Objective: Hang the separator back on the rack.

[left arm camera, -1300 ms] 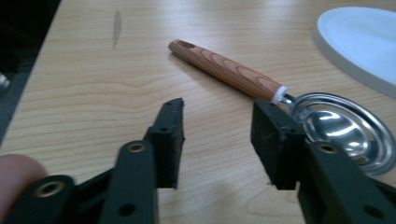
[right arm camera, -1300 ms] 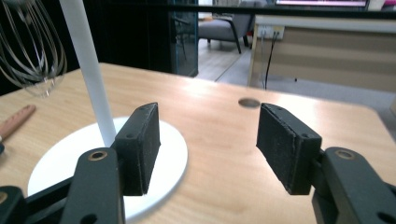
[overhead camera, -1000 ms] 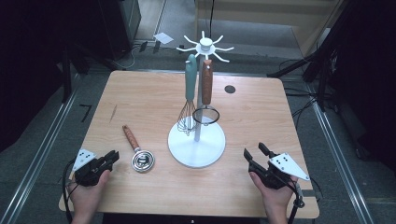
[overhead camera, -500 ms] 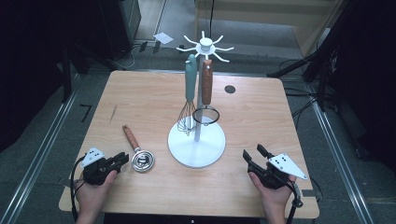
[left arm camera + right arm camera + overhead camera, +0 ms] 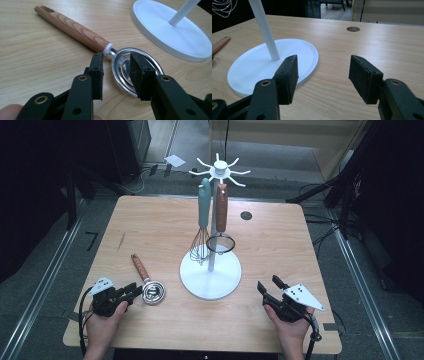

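Two utensils, a teal-handled whisk (image 5: 202,222) and a wood-handled strainer (image 5: 220,227), hang on the white stand (image 5: 210,277), while a third, a wood-handled utensil with a round metal head (image 5: 148,281), lies flat on the table (image 5: 150,230) to the stand's left. Over the last second the left gripper (image 5: 129,292) has slid forward from the table's near-left edge, and its jaws now stand spread on either side of the metal head's near rim, pinching nothing yet. The right gripper (image 5: 269,289) has hardly moved, jaws wide apart and empty near the stand's base, so the likely next step is a pick-up of the lying utensil, perhaps to hang it.
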